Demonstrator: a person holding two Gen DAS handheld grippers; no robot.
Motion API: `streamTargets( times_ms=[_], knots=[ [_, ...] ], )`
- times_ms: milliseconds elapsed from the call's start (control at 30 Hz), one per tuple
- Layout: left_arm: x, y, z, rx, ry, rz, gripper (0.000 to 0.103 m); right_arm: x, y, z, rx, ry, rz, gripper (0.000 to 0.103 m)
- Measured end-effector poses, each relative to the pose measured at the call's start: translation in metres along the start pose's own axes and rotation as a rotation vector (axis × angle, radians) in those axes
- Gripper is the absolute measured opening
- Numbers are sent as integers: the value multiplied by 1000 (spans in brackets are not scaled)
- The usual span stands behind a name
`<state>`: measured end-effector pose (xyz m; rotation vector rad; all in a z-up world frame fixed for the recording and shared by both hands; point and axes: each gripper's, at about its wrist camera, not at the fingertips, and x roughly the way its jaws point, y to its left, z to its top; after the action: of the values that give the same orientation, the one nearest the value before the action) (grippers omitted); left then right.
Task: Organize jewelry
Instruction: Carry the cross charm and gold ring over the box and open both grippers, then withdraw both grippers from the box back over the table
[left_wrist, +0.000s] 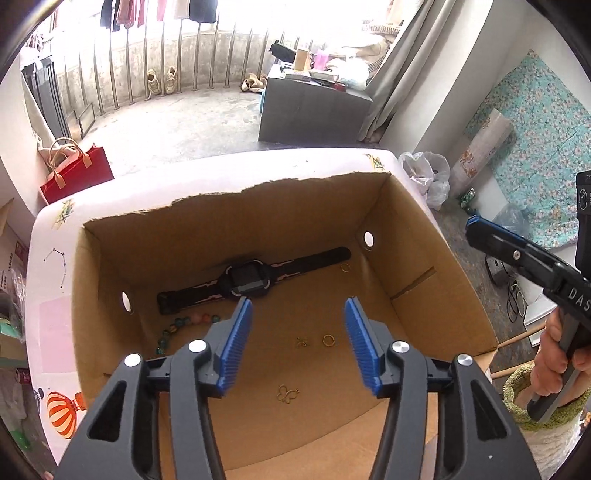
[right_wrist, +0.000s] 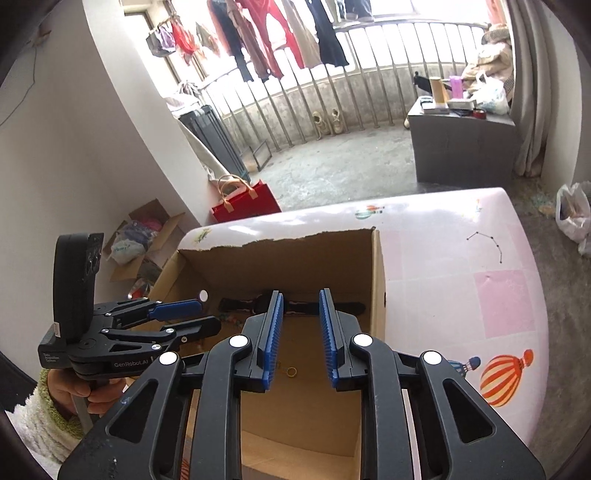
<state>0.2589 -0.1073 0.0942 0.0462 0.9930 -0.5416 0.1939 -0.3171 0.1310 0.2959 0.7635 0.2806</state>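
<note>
Lying in the cardboard box (left_wrist: 436, 236): one watch (left_wrist: 247, 282), one bead bracelet (left_wrist: 184, 325), perhaps four gold pieces; both jaws apart, empty.

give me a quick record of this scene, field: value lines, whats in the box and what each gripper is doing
container: open cardboard box on a pink patterned table
watch: black wristwatch lying flat along the far wall
beads: string of coloured beads near the left wall
rings: two gold rings, one mid-floor, one by the watch strap
small gold pieces: one beside the mid-floor ring, butterfly-shaped one nearer the camera
left gripper: open above the box floor, holding nothing
right gripper: open, nothing between the pads
</note>
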Motion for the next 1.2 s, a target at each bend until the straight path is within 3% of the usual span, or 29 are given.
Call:
streamTargets(
  times_ms=[167,367,433,567,667,800,900,967,1067,1200],
  knots=[
    [-39,1,-17,32,-89,22,71,-55,1,-12,2,-112,-1,39],
    [-85,4,-56,42,-175,25,89,-117,1,-54,-6,-205,-63,54],
    [-93,3,-74,51,-177,36,95,-126,-3,-72,9,-193,-74,59],
    [-95,-2,-110,85,-147,82,97,-115,-1,-111,32,-85,-133,65],
    [-81,-13,-137,84,-86,49,97,-92,4,-139,46,12,-178,69],
    [-47,-31,-160,95,-1,17,97,-49,11,-170,45,129,-257,70],
    [-18,-45,-169,151,39,84,97,-27,11,-179,68,170,-262,69],
    [4,-52,-174,202,84,154,97,-18,12,-180,63,178,-232,61],
    [30,-59,-179,251,137,198,97,-7,12,-177,45,183,-216,53],
    [39,-53,-178,208,142,149,98,9,14,-173,-7,208,-197,38]
  ],
)
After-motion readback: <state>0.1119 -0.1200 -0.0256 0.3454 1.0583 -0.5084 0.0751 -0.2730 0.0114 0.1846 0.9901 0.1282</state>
